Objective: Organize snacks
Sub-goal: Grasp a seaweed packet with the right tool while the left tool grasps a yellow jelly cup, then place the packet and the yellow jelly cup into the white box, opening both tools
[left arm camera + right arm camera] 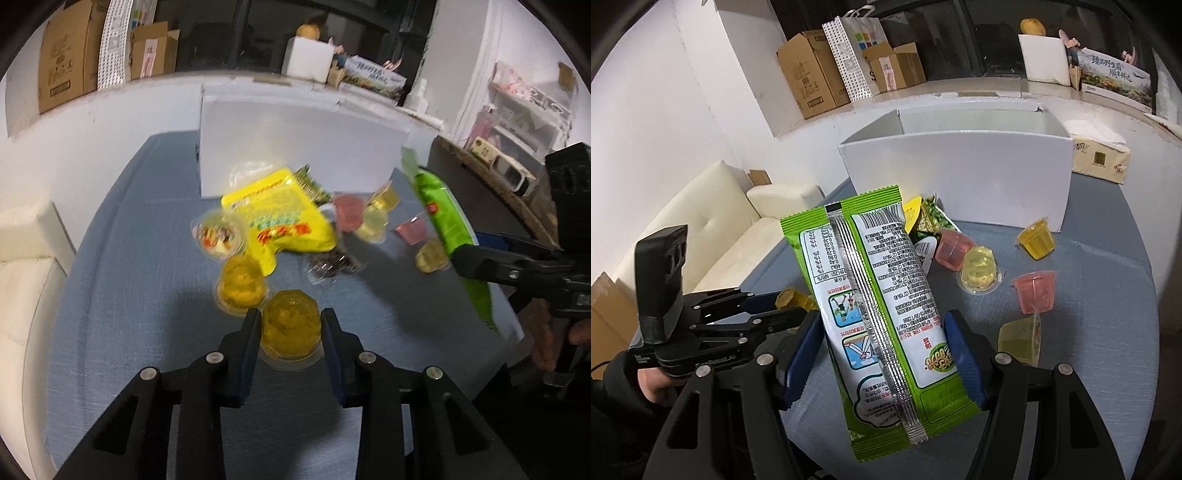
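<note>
A yellow jelly cup (pixel 291 325) is pinched by the left gripper (pixel 290 334) near the table's (pixel 129 332) front edge. A green snack packet (pixel 882 306) is gripped, lifted, by the right gripper (pixel 886 354).

1. Brown cardboard boxes (pixel 812 74) and a dotted paper bag (pixel 849 55) are seen at the upper left.
2. A cream sofa (pixel 713 218) is seen at left.
3. A tissue pack (pixel 1100 155) is seen at right.

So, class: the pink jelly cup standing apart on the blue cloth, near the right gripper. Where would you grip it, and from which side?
Grip the pink jelly cup across its tapered side walls, just under the flared rim, coming straight down from above. It stands upright with its opening up, and the cloth on either side looks free for the fingers. The right gripper is occupied by the green snack packet.
</note>
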The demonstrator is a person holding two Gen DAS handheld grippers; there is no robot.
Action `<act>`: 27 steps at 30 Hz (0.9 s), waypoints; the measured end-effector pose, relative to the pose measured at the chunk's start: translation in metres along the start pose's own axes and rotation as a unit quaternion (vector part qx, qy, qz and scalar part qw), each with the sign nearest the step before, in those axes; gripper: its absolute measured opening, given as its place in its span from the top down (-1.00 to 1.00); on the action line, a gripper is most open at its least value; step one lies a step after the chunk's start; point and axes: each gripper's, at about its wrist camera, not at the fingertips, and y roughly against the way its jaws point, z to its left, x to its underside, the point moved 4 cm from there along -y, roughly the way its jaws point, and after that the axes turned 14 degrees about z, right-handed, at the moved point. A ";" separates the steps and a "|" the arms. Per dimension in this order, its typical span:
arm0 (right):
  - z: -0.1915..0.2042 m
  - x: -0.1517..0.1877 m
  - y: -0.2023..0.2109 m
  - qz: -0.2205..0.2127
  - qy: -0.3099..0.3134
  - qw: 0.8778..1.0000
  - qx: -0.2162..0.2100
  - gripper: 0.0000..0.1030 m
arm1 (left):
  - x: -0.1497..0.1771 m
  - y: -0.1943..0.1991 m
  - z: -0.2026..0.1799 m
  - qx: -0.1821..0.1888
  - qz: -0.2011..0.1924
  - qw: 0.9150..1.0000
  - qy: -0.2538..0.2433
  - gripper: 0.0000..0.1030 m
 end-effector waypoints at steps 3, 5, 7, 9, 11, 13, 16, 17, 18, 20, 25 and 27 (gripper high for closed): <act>-0.001 -0.008 0.012 -0.022 -0.006 1.000 0.015 -0.39 | -0.016 0.017 -0.005 0.008 -0.023 1.000 -0.006 0.29; -0.007 -0.020 0.023 -0.040 -0.019 0.999 0.027 -0.39 | -0.038 0.032 -0.005 0.004 -0.049 0.999 -0.007 0.29; -0.015 -0.041 0.037 -0.061 -0.039 0.996 0.047 -0.39 | -0.065 0.043 -0.005 0.006 -0.070 0.997 -0.010 0.29; -0.023 -0.064 0.049 -0.081 -0.053 0.993 0.066 -0.39 | -0.096 0.054 -0.004 0.004 -0.097 0.995 -0.018 0.29; -0.033 -0.090 0.058 -0.096 -0.070 0.990 0.077 -0.39 | -0.131 0.062 -0.004 0.004 -0.120 0.993 -0.024 0.29; -0.047 -0.120 0.064 -0.109 -0.090 0.987 0.081 -0.39 | -0.168 0.063 -0.001 0.009 -0.133 0.991 -0.023 0.29; -0.061 -0.168 0.059 -0.107 -0.096 0.986 0.088 -0.39 | -0.219 0.054 0.003 0.002 -0.139 0.990 -0.024 0.29; -0.065 -0.178 0.056 -0.104 -0.097 0.986 0.089 -0.39 | -0.234 0.049 0.005 0.001 -0.138 0.990 -0.023 0.29; -0.072 -0.192 0.050 -0.098 -0.102 0.986 0.092 -0.41 | -0.247 0.042 0.008 0.000 -0.134 0.991 -0.021 0.29; -0.083 -0.208 0.041 -0.093 -0.117 0.984 0.097 -0.43 | -0.264 0.026 0.012 0.002 -0.122 0.992 -0.020 0.28; -0.113 -0.223 0.014 -0.065 -0.141 0.982 0.109 -0.68 | -0.276 0.003 0.018 -0.024 -0.096 0.995 -0.007 -0.10; -0.122 -0.219 0.009 -0.046 -0.158 0.980 0.113 -0.85 | -0.276 0.000 0.023 -0.026 -0.091 0.995 0.013 -0.93</act>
